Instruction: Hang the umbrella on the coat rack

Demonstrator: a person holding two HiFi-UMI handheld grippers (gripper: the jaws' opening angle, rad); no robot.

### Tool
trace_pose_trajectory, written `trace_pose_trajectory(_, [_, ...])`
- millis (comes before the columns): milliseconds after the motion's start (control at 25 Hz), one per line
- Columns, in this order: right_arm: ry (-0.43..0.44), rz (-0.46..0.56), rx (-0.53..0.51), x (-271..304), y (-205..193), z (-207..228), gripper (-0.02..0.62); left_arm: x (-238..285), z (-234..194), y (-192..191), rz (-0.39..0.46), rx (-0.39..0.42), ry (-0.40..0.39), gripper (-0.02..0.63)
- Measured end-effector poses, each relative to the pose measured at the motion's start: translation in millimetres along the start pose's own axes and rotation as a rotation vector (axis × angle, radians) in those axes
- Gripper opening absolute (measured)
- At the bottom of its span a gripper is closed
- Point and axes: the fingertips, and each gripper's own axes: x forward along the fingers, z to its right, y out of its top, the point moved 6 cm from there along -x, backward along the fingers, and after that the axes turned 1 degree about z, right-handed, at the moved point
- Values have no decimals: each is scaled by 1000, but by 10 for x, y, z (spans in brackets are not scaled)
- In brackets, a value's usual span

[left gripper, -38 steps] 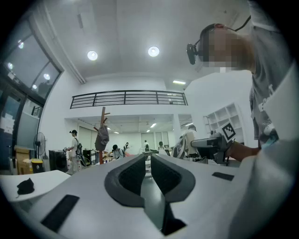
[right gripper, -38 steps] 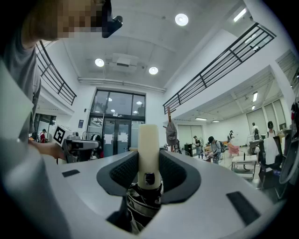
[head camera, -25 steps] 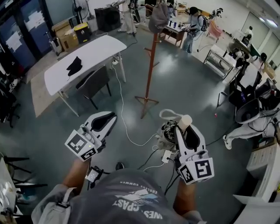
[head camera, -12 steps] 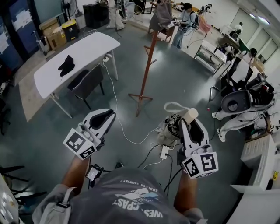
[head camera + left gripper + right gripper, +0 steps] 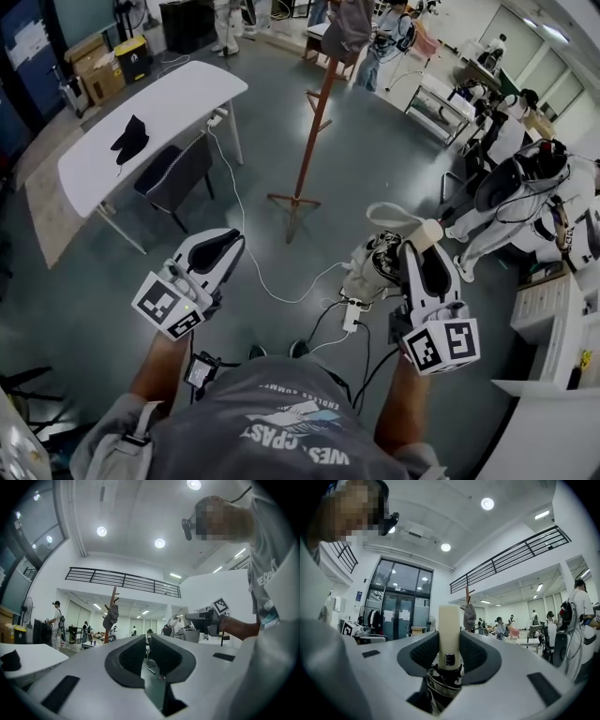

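**Umbrella** [image 5: 377, 269]: folded, held at the handle [image 5: 449, 629]. Long axis runs along the jaws, with the handle tip at 12 o'clock, the canopy bunched below and the strap loop [image 5: 388, 212] free.

**Right gripper** [image 5: 419, 251]: jaws closed onto the handle from both sides, about a handle's width apart.

**Coat rack** [image 5: 313, 127]: upright on the floor at 11 o'clock from the right gripper, well apart. A garment hangs on top. Likely still to be approached.

**Left gripper** [image 5: 220, 247]: at 9 o'clock from the umbrella. Jaws a narrow slit apart, holding nothing.
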Motion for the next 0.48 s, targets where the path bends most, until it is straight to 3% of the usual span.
trace_pose_trajectory(200, [6, -1, 4, 112, 11, 100, 156, 79, -15, -2, -5, -4, 3, 48])
trace_pose_trajectory(480, [56, 3, 32, 455, -35, 369, 156, 201, -131, 9, -14, 14, 84, 48])
